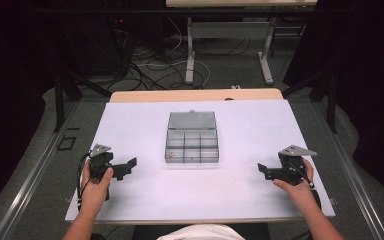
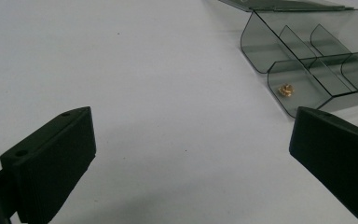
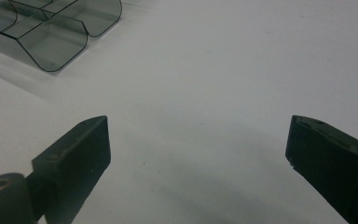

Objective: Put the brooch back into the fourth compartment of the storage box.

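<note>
Two tongs rest low over the white table (image 1: 145, 205), jaws spread apart and empty: the left tongs (image 1: 127, 167) and the right tongs (image 1: 264, 170). Between them, farther back, sits one open compartment box (image 1: 192, 145), holding one brass nut (image 2: 285, 89) in its near-left compartment.

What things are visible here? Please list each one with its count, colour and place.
compartment box: one, smoky grey transparent, lid open, centre of table.
small part: one, brass-coloured, inside a near corner compartment of the box.
table: one, white top, wooden far edge.
cables: several, black and white, floor beyond table.
desk frame: one, grey, far background.
left tool: one, black, open, left of box.
right tool: one, black, open, right of box.
</note>
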Available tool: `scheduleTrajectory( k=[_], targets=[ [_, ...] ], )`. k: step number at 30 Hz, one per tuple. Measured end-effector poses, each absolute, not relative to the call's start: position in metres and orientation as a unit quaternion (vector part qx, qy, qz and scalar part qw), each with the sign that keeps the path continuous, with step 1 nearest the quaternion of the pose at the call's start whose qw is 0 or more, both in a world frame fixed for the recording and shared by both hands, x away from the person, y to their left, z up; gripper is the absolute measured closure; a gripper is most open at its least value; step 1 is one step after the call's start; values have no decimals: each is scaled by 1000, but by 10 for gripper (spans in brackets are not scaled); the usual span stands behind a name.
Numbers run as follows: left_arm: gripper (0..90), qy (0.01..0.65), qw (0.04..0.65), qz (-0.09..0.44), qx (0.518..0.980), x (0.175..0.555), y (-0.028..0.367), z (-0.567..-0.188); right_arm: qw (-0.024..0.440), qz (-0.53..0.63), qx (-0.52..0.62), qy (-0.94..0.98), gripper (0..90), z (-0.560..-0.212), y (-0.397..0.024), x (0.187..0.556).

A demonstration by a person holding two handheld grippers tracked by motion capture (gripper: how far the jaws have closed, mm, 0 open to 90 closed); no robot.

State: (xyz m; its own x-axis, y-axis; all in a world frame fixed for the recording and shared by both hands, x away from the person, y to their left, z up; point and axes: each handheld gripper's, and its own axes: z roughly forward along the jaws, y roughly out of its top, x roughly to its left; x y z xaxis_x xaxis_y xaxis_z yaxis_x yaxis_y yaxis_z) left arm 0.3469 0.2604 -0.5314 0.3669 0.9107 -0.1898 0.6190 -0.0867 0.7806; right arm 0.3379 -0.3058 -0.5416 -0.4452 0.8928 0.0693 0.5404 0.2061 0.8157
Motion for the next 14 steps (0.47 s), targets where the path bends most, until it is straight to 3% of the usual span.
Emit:
scheduleTrajectory(
  k=[14],
  targets=[
    [5, 531, 408, 183, 719, 349, 262, -538, 222, 406, 484, 743, 61, -542, -308, 338]
  ],
)
